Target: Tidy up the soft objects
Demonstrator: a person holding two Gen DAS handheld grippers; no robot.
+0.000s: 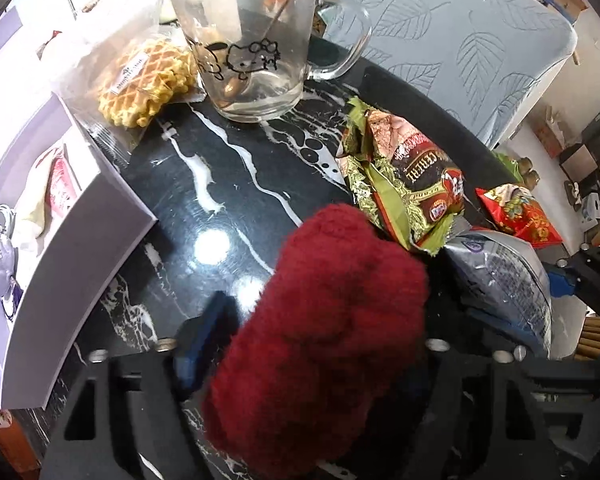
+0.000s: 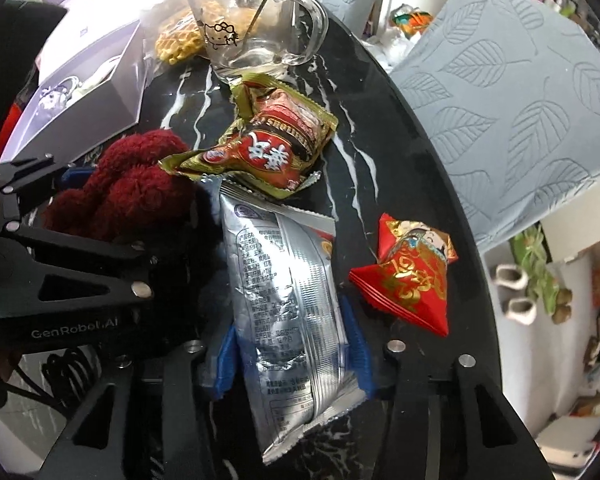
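Note:
A dark red fluffy cloth (image 1: 324, 312) fills the space between the fingers of my left gripper (image 1: 312, 320), which is shut on it just above the black marble table (image 1: 220, 168). One blue pad (image 1: 204, 332) presses its left side; the other pad is hidden by the cloth. My right gripper (image 2: 292, 344) is shut on a long silver snack packet (image 2: 284, 288), with blue pads (image 2: 228, 364) pinching both sides. The same red cloth (image 2: 132, 188) shows at the left of the right wrist view, touching the packet's upper end.
A green cereal packet (image 2: 272, 140) and a red packet (image 2: 408, 272) lie on the table near its curved edge. Behind stand a glass mug (image 1: 252, 48) with a spoon, a bagged waffle (image 1: 148, 80) and a white box (image 1: 60, 220). A leaf-patterned chair (image 2: 520, 112) stands beyond the edge.

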